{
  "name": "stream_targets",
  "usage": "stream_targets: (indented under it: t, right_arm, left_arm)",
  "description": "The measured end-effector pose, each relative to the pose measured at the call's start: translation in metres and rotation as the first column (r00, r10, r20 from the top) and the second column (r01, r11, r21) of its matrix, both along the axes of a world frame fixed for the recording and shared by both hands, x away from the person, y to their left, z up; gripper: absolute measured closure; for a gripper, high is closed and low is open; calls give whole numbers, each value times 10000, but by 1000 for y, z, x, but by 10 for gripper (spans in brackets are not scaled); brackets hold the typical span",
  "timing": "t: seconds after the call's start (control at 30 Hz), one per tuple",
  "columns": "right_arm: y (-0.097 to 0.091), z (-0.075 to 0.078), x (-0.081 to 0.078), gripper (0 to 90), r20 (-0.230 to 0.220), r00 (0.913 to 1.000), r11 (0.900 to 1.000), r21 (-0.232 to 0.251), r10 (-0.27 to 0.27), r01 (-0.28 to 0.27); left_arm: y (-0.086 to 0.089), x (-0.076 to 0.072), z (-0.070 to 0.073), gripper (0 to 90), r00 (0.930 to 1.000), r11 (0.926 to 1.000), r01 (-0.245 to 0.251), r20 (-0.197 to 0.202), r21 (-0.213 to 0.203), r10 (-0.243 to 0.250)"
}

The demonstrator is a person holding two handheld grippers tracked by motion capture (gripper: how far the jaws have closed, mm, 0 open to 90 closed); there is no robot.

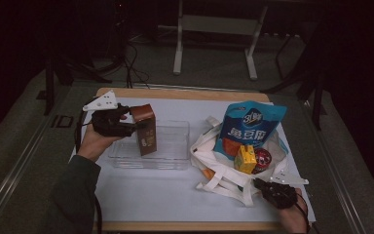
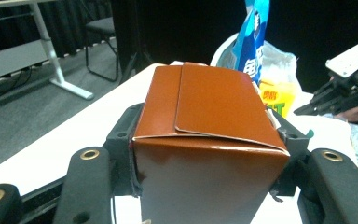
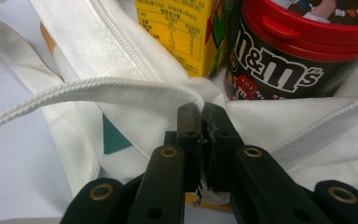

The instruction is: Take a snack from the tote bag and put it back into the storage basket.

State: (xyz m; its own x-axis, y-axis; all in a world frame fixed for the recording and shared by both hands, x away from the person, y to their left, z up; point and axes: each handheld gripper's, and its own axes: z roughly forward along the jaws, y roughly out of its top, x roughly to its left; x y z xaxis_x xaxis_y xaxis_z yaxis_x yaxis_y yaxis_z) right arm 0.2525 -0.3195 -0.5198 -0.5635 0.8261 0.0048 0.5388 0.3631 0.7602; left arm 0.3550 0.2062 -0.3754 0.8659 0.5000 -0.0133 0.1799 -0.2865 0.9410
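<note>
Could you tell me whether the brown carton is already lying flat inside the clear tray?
No, the brown carton stands upright, clamped in the left claw above the clear tray.

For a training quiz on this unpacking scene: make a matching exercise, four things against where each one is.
Things:
1. brown carton
2. clear tray
3. yellow juice box
4. blue snack bag

Places:
a. sticking up out of the back of the white tote bag
b. clamped in the left tongs
c. on the table left of the tote
d. in the tote beside the red-lidded candy tub

Pairs: 1-b, 2-c, 3-d, 4-a
</note>
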Motion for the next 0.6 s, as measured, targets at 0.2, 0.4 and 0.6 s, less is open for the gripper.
stream_targets:
  t: [0.2,0.4,0.6]
  right_arm:
    - [0,0,0,858,-2,10000,10000,0,1,-1]
    - [0,0,0,858,-2,10000,10000,-10,-10,10]
    - [0,0,0,859,1,10000,10000,-4,-11,11]
  left_arm:
    - [8,-1,-2,423,9999,9984,-91,-62,555,95]
    - [13,-1,-4,423,9997,9921,-48,-246,1255,79]
    - [13,4,-9,421,9978,9874,211,-661,1569,-108]
